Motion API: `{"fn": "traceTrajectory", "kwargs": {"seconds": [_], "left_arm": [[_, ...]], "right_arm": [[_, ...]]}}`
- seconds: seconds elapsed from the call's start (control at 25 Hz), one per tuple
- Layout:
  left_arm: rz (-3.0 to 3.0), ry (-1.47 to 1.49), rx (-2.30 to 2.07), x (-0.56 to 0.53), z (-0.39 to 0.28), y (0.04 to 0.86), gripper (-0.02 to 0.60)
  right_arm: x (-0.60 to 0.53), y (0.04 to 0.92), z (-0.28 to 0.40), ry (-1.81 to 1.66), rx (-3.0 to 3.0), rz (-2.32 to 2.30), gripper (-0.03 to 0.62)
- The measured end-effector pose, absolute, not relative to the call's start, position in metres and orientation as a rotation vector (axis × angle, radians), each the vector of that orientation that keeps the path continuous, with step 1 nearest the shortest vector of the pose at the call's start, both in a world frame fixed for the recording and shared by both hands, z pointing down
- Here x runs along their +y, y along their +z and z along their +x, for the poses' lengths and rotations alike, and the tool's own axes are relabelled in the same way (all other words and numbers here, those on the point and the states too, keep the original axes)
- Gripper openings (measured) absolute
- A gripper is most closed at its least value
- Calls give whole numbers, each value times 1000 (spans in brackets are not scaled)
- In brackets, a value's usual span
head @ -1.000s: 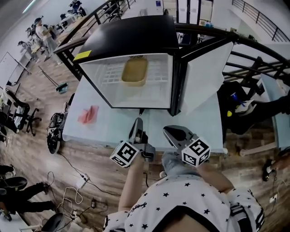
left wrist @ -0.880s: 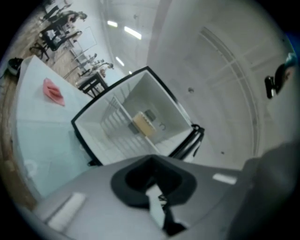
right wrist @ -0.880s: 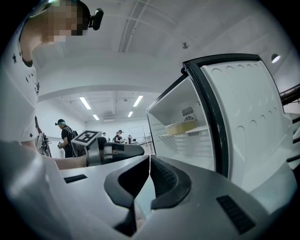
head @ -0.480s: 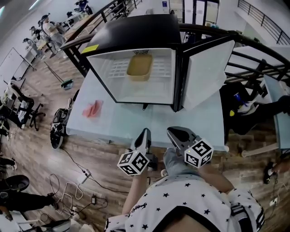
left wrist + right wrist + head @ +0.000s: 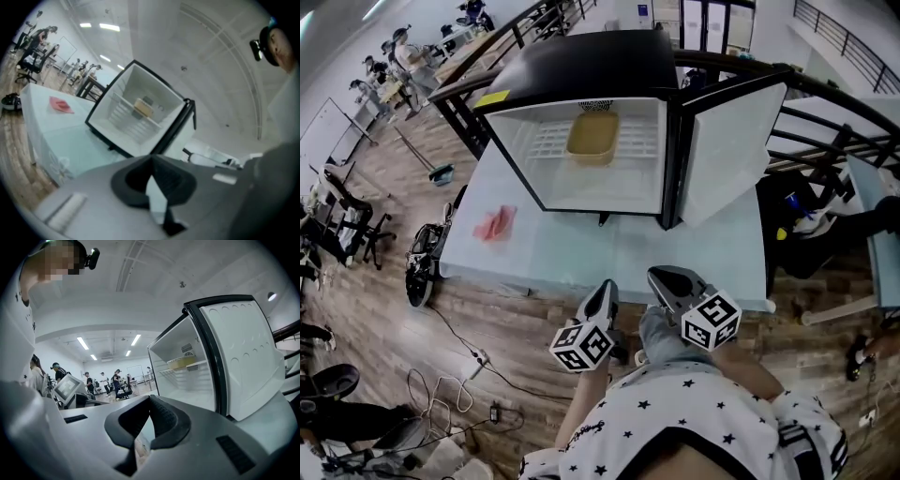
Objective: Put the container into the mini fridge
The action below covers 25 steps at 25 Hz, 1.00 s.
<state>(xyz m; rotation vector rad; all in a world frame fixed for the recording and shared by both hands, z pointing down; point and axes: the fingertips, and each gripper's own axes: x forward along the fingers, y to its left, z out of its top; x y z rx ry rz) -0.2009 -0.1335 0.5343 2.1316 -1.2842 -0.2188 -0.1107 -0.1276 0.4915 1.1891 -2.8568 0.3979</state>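
Looking down, we see the pale table (image 5: 581, 255) filling the middle of the head view, with wooden floor around it. On its far part stands the black mini fridge (image 5: 581, 70), its white inside facing us. Its door (image 5: 733, 150) is swung wide open on the right side.

We hold both grippers low at the table's near edge, well apart from the fridge. The left gripper (image 5: 606, 289) points toward the fridge; in its own view (image 5: 151, 159) the jaw tips meet, with nothing held between them. The right gripper (image 5: 664, 276) sits just beside it, and in its own view (image 5: 149, 399) its jaw tips also touch, carrying nothing. Each one shows its marker cube nearest to us.

Inside the fridge, the tan container (image 5: 592, 138) rests on the white wire shelf, toward the back wall. Both gripper views show it there too (image 5: 144, 108) (image 5: 182, 363).

A small pink cloth (image 5: 495, 225) lies on the table's left part, near the fridge's left front corner but not touching it.
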Motion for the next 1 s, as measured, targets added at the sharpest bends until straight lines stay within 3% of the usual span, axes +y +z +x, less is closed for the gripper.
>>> {"fn": "traceTrajectory", "kwargs": {"seconds": [1.0], "left_arm": [[2105, -230, -1264, -149, -204, 534, 5]], "right_arm": [[-135, 494, -119, 394, -2846, 1152, 20]]}}
